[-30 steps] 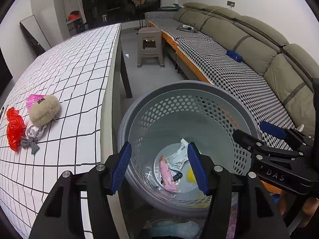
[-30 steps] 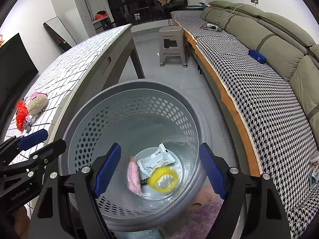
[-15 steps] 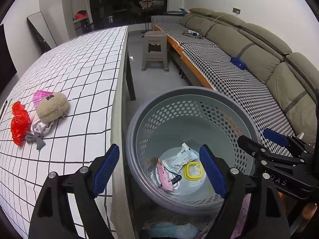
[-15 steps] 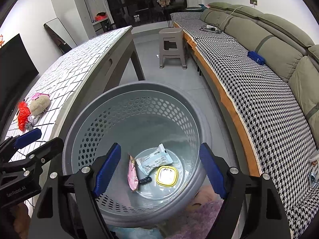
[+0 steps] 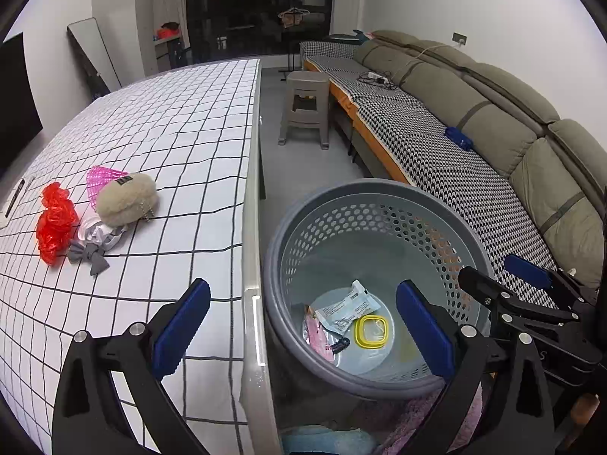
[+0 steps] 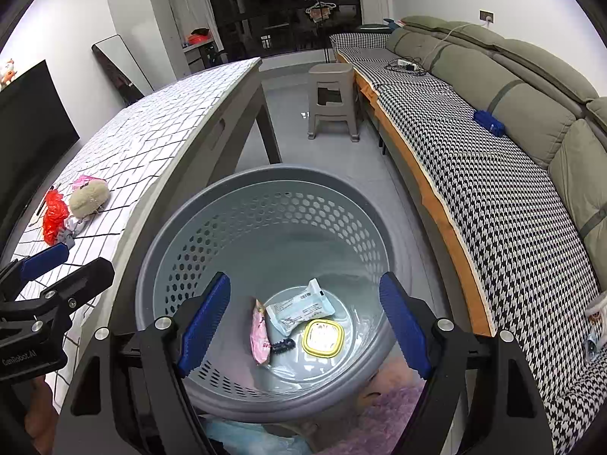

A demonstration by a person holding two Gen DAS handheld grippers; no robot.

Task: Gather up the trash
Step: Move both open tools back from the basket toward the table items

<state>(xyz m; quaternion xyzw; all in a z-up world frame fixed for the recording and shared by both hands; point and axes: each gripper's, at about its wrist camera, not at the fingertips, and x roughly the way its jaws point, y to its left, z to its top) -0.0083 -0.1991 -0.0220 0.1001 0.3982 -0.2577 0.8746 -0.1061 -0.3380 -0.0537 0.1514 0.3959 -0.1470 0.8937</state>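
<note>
A grey perforated waste basket [image 5: 379, 197] [image 6: 265, 189] stands on the floor beside the table. Inside lie a white wrapper [image 5: 347, 305] [image 6: 299, 309], a pink wrapper [image 5: 316, 335] [image 6: 259, 337], a yellow-rimmed lid [image 5: 371, 331] [image 6: 322, 338] and a small black item [image 6: 281, 345]. My left gripper [image 5: 303, 330] is open and empty, above the table edge and basket. My right gripper [image 6: 305, 320] is open and empty above the basket. On the table lie a red plastic scrap [image 5: 55, 223] [image 6: 55, 216], a pink net [image 5: 100, 176] and a grey bow [image 5: 89, 254].
A beige fluffy pouch [image 5: 127, 199] [image 6: 89, 199] sits by the red scrap on the checked tablecloth [image 5: 170, 132]. A long sofa [image 5: 474, 132] runs along the right. A grey stool [image 5: 305, 108] stands beyond. A pen [image 5: 14, 197] lies at the table's left edge.
My left gripper has opened wider and pulled back and left, so more of the table shows. The yellow-rimmed lid has dropped and settled flat in the basket. The right gripper stayed nearly still.
</note>
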